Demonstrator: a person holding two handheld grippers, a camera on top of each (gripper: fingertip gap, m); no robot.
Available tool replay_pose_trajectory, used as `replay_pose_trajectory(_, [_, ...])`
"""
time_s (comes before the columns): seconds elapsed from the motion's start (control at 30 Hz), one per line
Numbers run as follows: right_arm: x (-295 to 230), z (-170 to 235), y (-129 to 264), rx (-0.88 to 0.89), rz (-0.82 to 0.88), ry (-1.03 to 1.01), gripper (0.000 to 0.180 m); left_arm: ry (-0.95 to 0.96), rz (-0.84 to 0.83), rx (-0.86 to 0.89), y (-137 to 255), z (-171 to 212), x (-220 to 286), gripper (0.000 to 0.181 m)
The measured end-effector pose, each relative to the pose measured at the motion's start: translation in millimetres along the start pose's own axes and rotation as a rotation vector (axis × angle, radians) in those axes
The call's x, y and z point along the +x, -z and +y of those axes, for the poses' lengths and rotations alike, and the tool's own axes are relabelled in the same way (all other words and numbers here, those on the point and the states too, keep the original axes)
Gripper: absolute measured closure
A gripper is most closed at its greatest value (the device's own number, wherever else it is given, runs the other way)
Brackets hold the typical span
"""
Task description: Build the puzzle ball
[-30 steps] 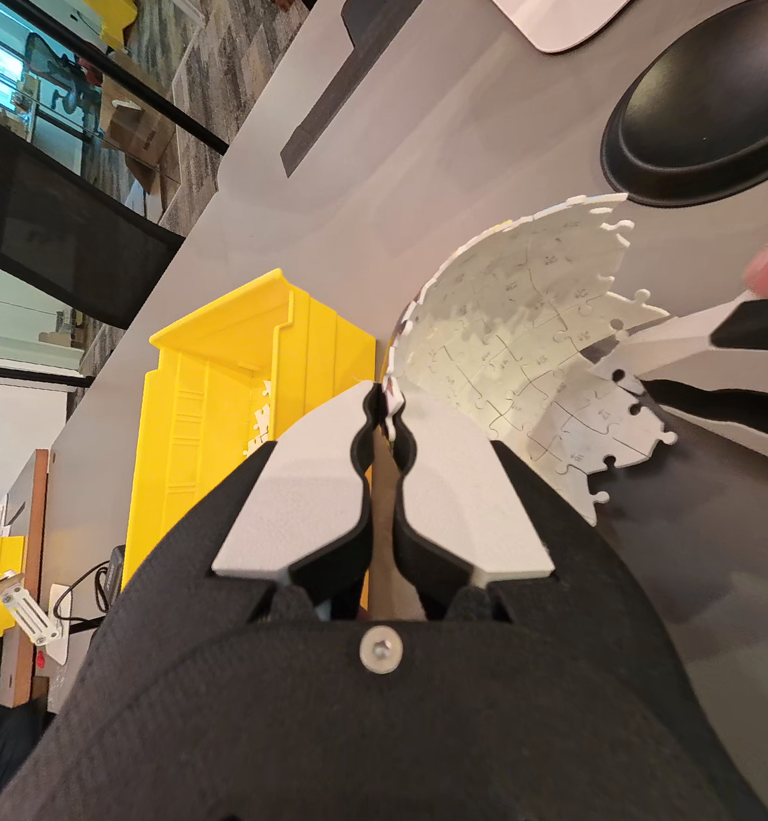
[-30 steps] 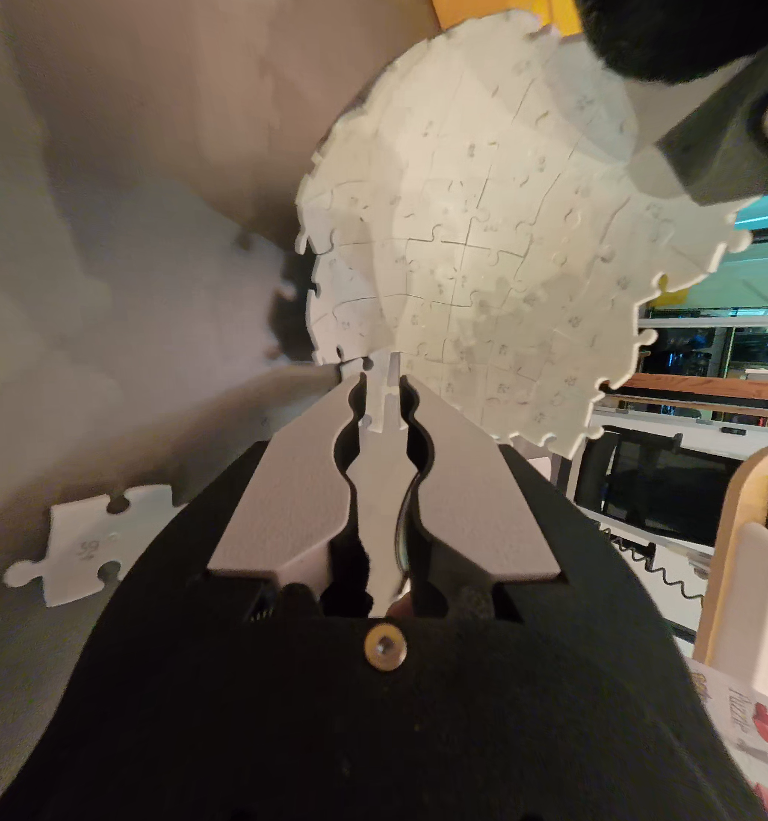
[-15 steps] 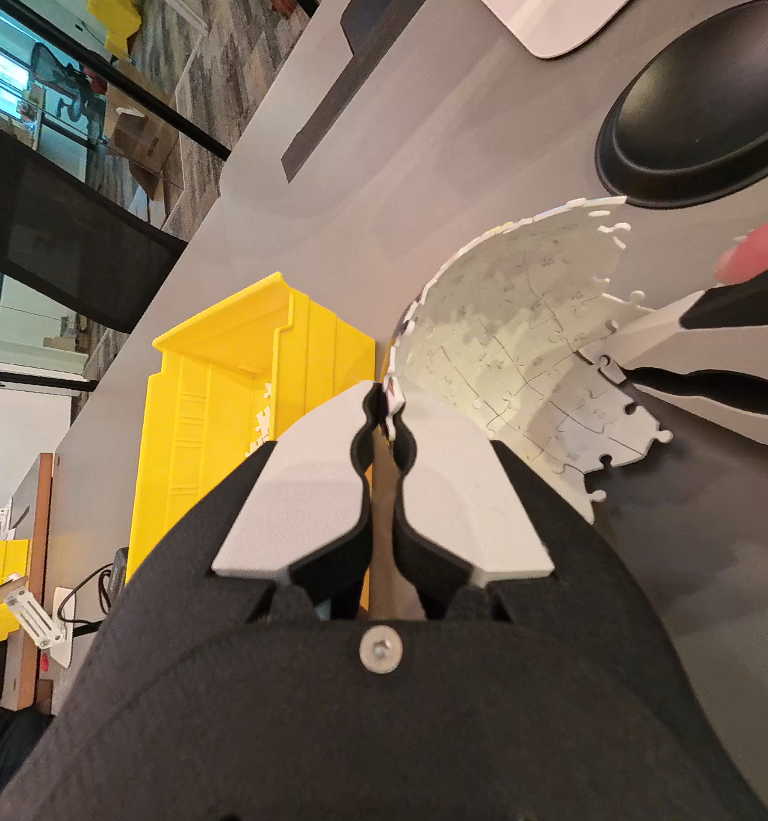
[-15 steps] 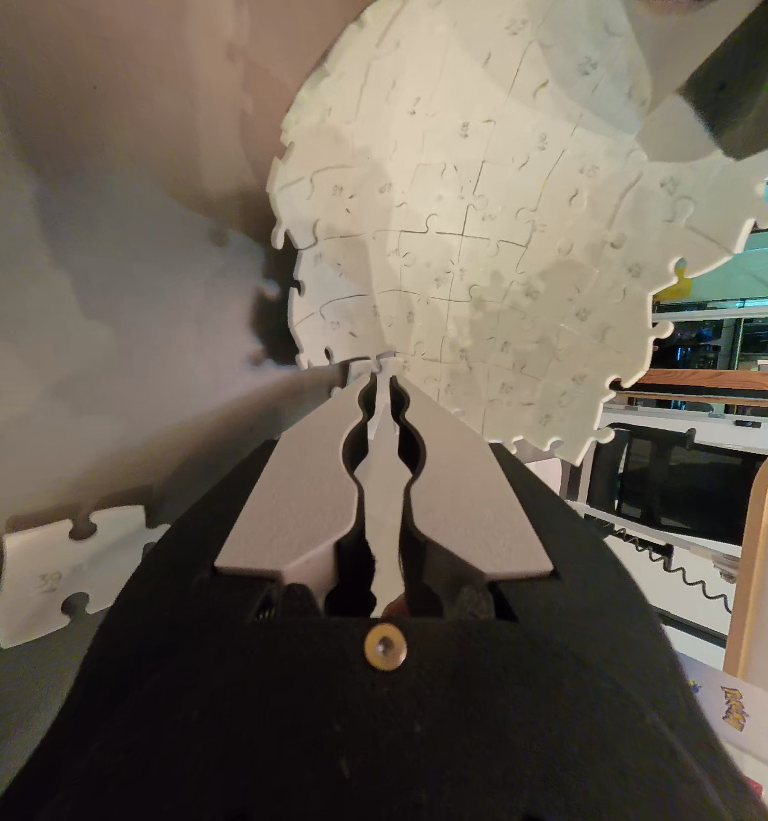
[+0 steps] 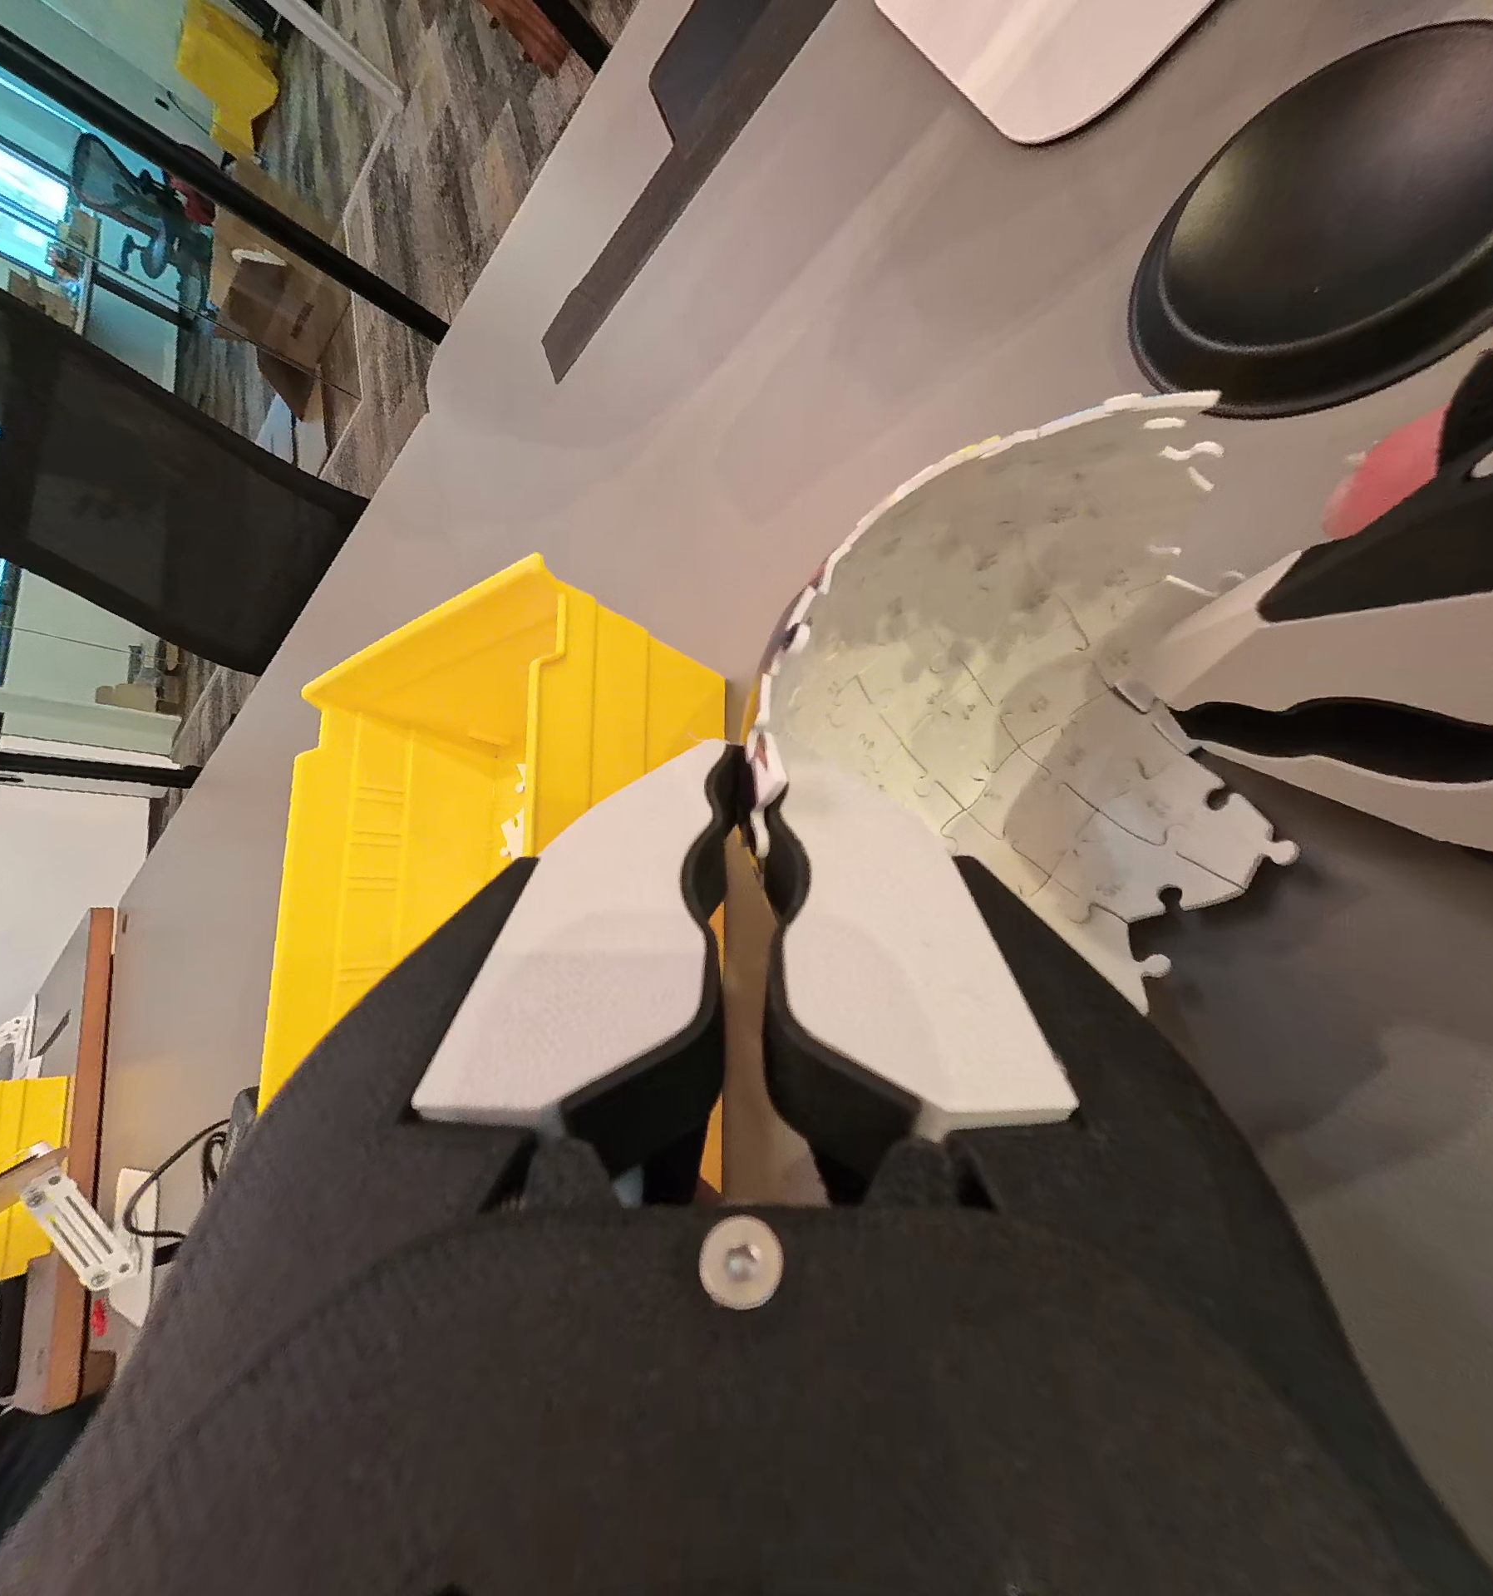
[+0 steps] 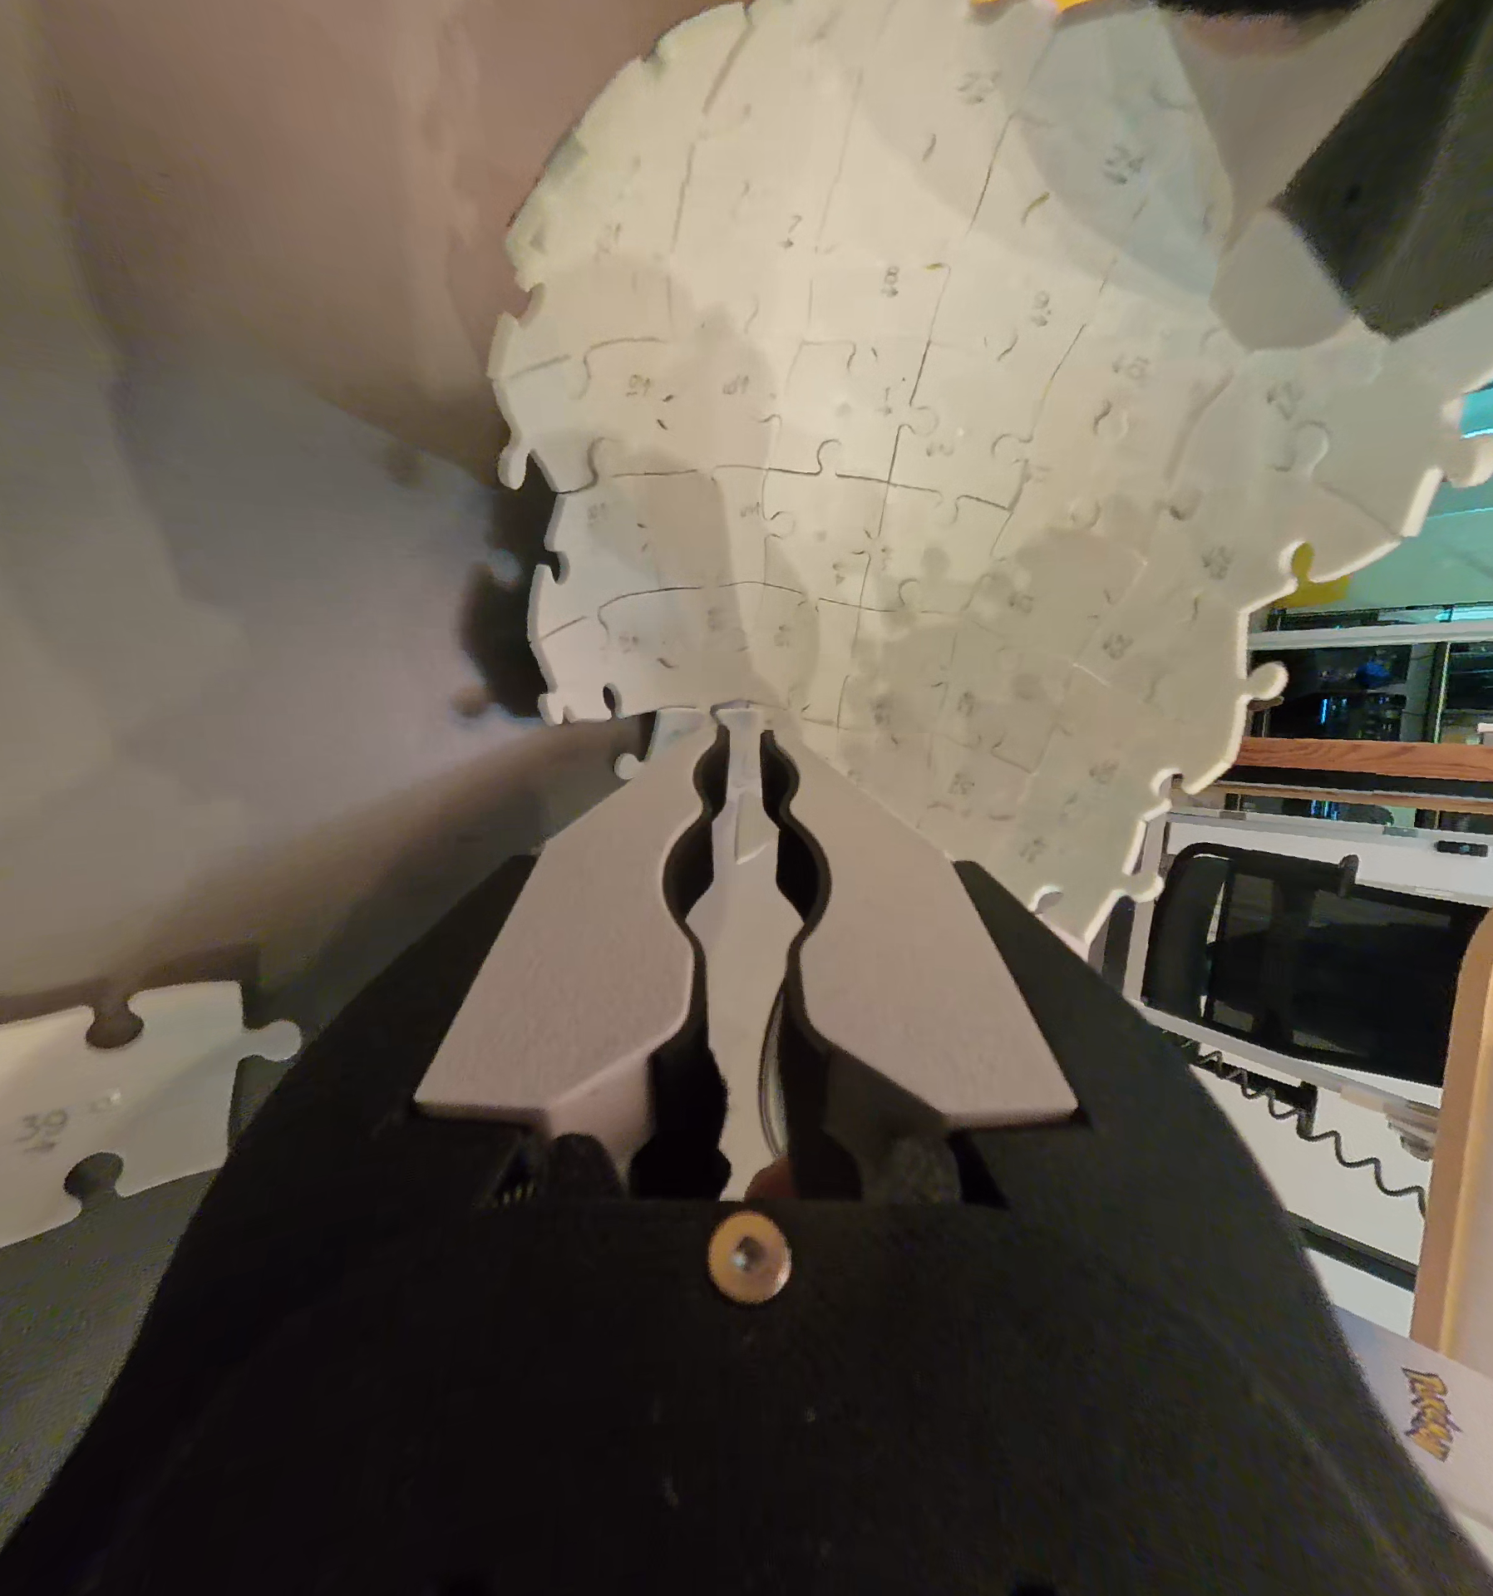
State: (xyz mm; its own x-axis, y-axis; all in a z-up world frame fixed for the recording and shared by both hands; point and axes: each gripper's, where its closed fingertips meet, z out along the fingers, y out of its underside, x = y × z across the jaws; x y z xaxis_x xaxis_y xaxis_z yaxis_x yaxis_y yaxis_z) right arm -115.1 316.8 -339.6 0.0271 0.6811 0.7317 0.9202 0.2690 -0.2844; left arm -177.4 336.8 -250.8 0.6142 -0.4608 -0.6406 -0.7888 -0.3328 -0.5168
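grey table (image 5: 726, 414) carries yellow bin (image 5: 432, 820) and black dome (image 5: 1339, 233).

2 close wrist views, shared puzzle shell (image 5: 985, 656)

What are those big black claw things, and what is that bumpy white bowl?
Those are grippers, two-fingered tongs a person holds, one per hand. Each carries a camera, so each picture looks along its fingers. The white bowl is a half-built puzzle ball seen from inside. The left gripper pinches its edge. The right gripper holds a puzzle piece against the opposite rim. On the grey table sit a yellow bin, a black dome and a loose piece.
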Motion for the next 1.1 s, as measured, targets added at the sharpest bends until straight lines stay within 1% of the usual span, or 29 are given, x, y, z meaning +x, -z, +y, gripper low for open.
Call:
replay_pose_trajectory(0.17, [-1,1,-3,-0.005,-0.019,-0.024,0.18,-0.004,0.003,0.003,1,-1,0,0.178])
replay_pose_trajectory(0.43, [-2,0,-4,-0.003,-0.052,-0.05,0.18,-0.023,0.01,0.021,1,-6,1,0.178])
replay_pose_trajectory(0.77, [-2,0,-6,-0.015,-0.081,0.037,0.18,-0.057,0.023,0.043,1,-12,3,0.177])
replay_pose_trajectory(1.1, [-5,0,-8,-0.019,-0.118,0.033,0.18,-0.043,0.03,0.062,-1,-16,1,0.176])
